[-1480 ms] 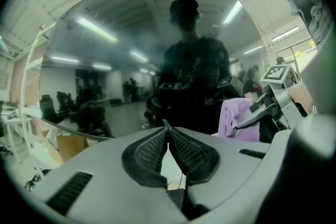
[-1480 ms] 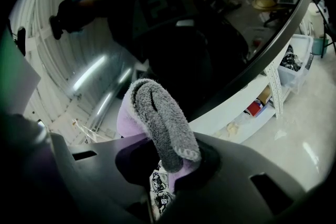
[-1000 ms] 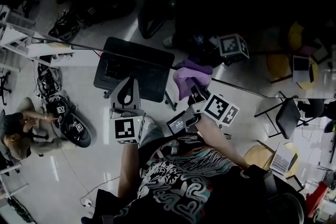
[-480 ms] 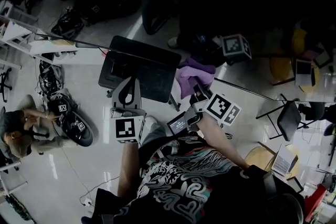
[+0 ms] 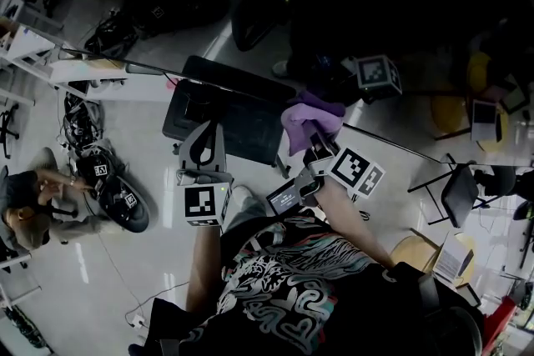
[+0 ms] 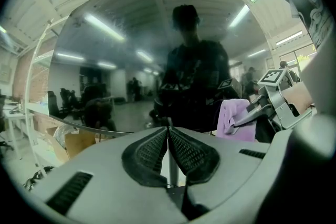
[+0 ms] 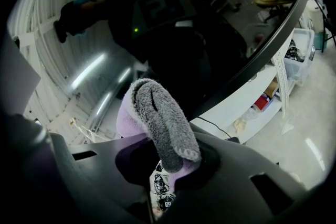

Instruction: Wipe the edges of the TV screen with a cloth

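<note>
The TV screen (image 6: 157,60) is dark and glossy and mirrors the room and the person holding me. Its thin edge (image 5: 392,143) runs slantwise in the head view, and in the right gripper view it shows as a black bezel (image 7: 262,50). My right gripper (image 5: 315,139) is shut on a purple-and-grey cloth (image 5: 307,116), which is bunched upright between the jaws (image 7: 157,123) close to the bezel. A mirror image of its marker cube (image 5: 377,72) appears in the screen. My left gripper (image 5: 200,150) is shut with its pads (image 6: 153,150) pressed together, holding nothing, in front of the screen.
A black flat-topped stand (image 5: 225,117) sits just beyond the left gripper. Cables and gear (image 5: 117,200) lie on the floor at left near a crouching person (image 5: 33,204). Folding chairs (image 5: 459,183) stand at right. A white shelf with boxes (image 7: 252,102) runs under the screen.
The right gripper and the cloth have shifted slightly up and to the right along the screen's edge. The left gripper has hardly moved.
</note>
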Demonstrator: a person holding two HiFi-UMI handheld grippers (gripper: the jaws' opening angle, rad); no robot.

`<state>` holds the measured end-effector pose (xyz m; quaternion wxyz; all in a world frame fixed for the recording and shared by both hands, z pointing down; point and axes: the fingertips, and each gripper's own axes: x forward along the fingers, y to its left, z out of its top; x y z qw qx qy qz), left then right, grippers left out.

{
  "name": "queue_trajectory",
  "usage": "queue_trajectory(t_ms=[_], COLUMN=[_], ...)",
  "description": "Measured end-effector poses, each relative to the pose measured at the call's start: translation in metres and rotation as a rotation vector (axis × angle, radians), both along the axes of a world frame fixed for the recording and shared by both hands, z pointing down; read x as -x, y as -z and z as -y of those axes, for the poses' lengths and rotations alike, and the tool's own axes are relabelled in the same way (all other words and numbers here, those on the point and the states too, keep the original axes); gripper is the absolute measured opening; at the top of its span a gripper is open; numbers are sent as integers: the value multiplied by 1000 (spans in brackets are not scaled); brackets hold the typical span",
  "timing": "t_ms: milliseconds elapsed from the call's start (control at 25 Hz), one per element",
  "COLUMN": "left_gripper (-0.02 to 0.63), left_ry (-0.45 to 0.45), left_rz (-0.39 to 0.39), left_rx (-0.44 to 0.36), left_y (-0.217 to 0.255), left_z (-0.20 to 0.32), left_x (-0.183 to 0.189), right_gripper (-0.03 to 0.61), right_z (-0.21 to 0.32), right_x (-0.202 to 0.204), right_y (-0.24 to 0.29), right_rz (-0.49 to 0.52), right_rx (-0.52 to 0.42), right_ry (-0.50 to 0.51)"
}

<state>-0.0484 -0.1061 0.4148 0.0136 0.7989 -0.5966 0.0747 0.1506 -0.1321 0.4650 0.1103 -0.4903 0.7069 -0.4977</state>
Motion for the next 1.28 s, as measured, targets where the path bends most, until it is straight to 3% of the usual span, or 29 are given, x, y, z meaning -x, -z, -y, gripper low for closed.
queue_trajectory(t_ms=[1000, 1280], left_gripper=[22, 21], left_ry=[-85, -87], left_rz=[-11, 1], left_rx=[24, 17], left_y=[-11, -9], left_z=[20, 17], left_x=[23, 5], right_gripper=[78, 78], right_z=[11, 9], right_x=[31, 22], right_y=[-1, 1], right_rz=[18, 41], right_rx=[-2, -9], right_ry=[-39, -26])
